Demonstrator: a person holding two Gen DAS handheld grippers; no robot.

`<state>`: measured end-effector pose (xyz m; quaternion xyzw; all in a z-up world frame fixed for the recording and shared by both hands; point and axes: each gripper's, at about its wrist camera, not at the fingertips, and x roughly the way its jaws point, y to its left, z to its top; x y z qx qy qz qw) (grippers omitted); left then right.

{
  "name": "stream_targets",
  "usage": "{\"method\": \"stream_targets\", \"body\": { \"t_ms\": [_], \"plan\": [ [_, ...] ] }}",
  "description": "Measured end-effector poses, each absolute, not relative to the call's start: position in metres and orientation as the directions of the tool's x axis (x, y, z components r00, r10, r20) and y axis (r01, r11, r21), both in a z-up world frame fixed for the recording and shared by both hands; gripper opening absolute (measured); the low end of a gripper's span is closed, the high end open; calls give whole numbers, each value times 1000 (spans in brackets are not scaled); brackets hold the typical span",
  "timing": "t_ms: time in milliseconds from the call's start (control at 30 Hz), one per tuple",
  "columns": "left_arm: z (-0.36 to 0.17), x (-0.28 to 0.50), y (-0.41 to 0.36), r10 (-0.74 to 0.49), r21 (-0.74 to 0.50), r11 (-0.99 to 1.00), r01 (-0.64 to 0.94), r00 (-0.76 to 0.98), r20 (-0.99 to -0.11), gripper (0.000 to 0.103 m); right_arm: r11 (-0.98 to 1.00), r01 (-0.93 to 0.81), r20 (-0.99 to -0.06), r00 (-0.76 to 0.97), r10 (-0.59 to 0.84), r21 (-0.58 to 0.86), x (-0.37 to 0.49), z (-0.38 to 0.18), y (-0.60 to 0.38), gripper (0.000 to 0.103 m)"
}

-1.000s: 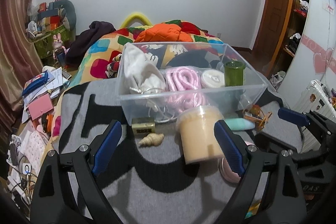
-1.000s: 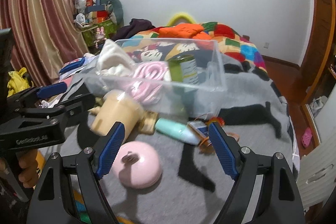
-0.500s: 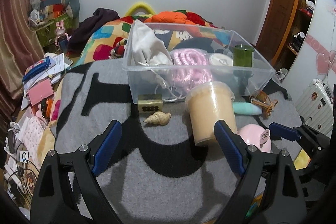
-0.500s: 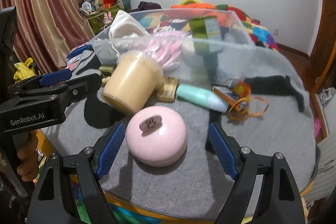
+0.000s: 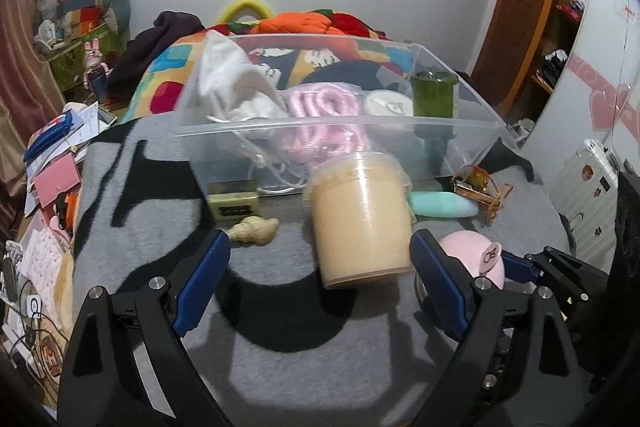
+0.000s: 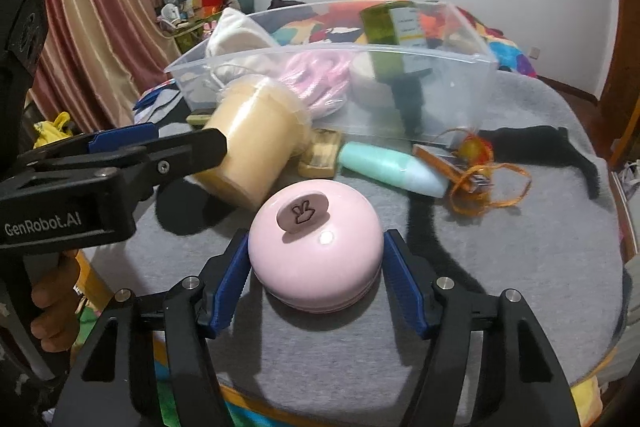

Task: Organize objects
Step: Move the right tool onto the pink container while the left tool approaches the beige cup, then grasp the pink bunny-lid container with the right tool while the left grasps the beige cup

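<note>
A clear plastic bin stands on the grey table and holds a white cloth bag, pink cord and a green jar. In front of it stand a tan tub, a seashell, a mint tube and a small brass box. My left gripper is open, its fingers on either side of the tub's base. My right gripper is open around a round pink case, its pads close to both sides. The bin and tub also show in the right wrist view.
An orange-ribboned trinket lies right of the mint tube. The table's front edge is close below my right gripper. A bed with a bright quilt lies behind. Papers and clutter fill the floor at left.
Both grippers have moved forward and down. The pink case now sits between my right fingers. The tan tub is nearer, between my left fingers.
</note>
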<state>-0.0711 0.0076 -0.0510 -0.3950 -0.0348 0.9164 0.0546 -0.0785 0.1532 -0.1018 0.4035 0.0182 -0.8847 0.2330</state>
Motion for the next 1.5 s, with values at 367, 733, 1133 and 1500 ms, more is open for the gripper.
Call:
{"method": "stream_targets", "body": {
  "t_ms": [367, 733, 1133, 1500],
  "plan": [
    [-65, -104, 27, 177, -146, -984, -100, -622, -763, 92, -916, 368, -703, -609, -368, 161, -78, -96, 187, 62],
    [-76, -119, 20, 208, -211, -975, -65, -591, -780, 68, -926, 315, -699, -614, -367, 209, -91, -96, 210, 62],
    [-65, -94, 23, 180, -165, -983, -83, -645, -743, 68, -923, 315, -699, -609, -375, 222, -94, -92, 208, 62],
    [-52, -67, 15, 184, -163, -982, -96, -684, -706, 67, -921, 337, -676, -633, -376, 197, -96, -74, 202, 62]
  ]
}}
